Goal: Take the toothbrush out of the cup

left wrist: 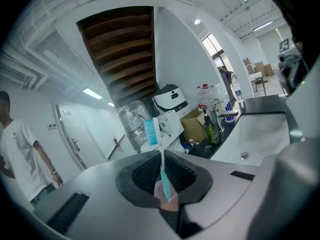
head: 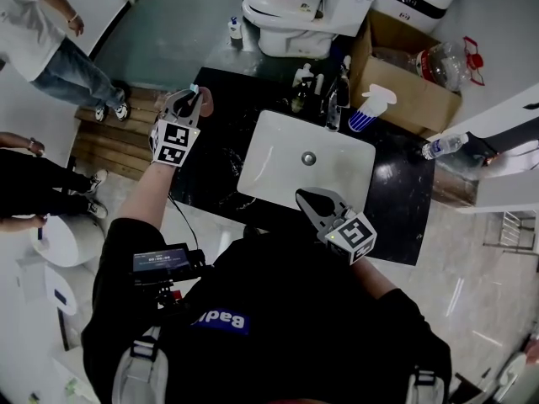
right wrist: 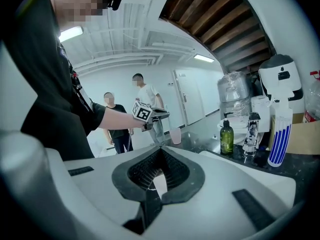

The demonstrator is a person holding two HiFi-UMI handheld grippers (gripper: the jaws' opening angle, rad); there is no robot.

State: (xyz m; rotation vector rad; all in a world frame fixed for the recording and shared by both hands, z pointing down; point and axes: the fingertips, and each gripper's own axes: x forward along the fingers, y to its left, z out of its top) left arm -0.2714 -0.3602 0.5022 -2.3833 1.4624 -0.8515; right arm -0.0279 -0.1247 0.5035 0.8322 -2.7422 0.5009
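Person's black shirt (head: 286, 310) fills the bottom of the head view. Left gripper (head: 190, 101) is out over the dark surface (head: 210, 183), clamped on the toothbrush (left wrist: 162, 166): teal handle pinched between the jaws, blue bristles up. Pink cup (head: 206, 102) sits on the surface just beside that gripper. White sink (head: 278, 162) is in the middle. Right gripper (head: 305, 197) is at the sink's near edge, jaws closed together, nothing in them.
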